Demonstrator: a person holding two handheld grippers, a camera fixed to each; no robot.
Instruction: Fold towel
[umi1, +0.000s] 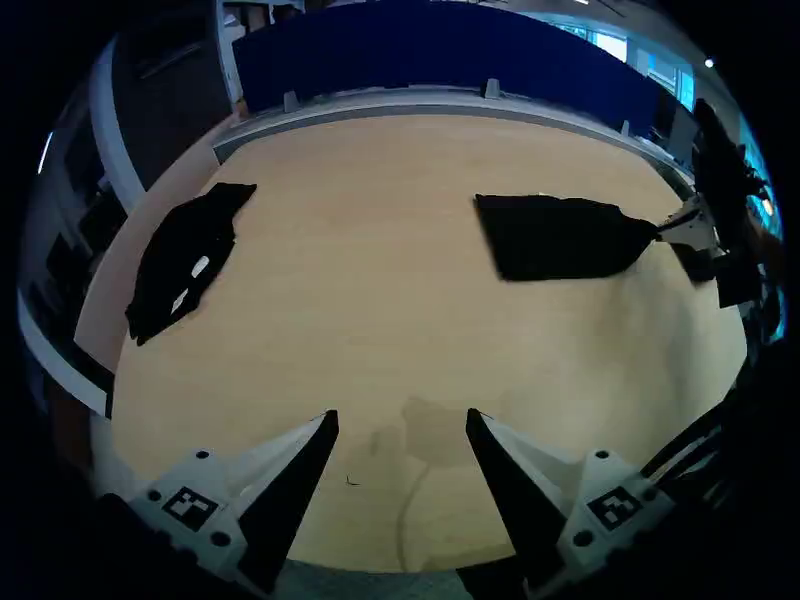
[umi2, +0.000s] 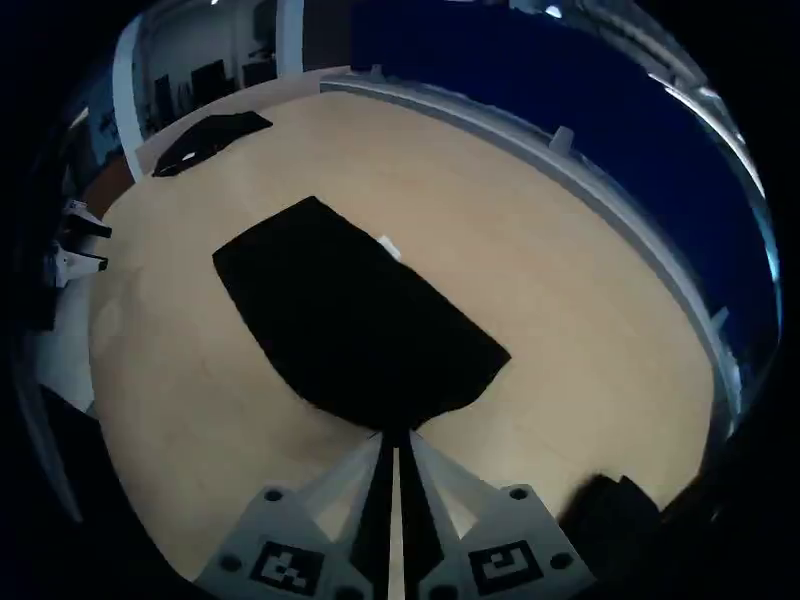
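Towel: We saw the black towel (umi2: 350, 310) lying flat on the table (umi2: 580, 300). It was away from the corners and nearer the side edge where the right claw was.
Right claw: The right claw (umi2: 397, 440) was closed tight on one corner of the towel. Both fingers pressed on the cloth. In the left gripper view that corner was pulled out to a point.
Left claw: The left claw (umi1: 400, 415) was wide open and held nothing. It hung over the near edge of the table, well apart from the towel.
Other cloth: A crumpled black cloth (umi1: 185, 255) lay near the other side edge, well apart from the towel. Neither claw touched it.
Blue wall: A blue wall (umi1: 430, 50) stood behind the far edge of the table.
Done: We thought only the first grab was done. The towel looked spread out, with no part turned over on itself. We could not tell if it was already folded once.
Left to do: We thought the held corner had yet to go up and over to the other side. The open claw would likely need a corner too. After that the towel would want pressing flat.
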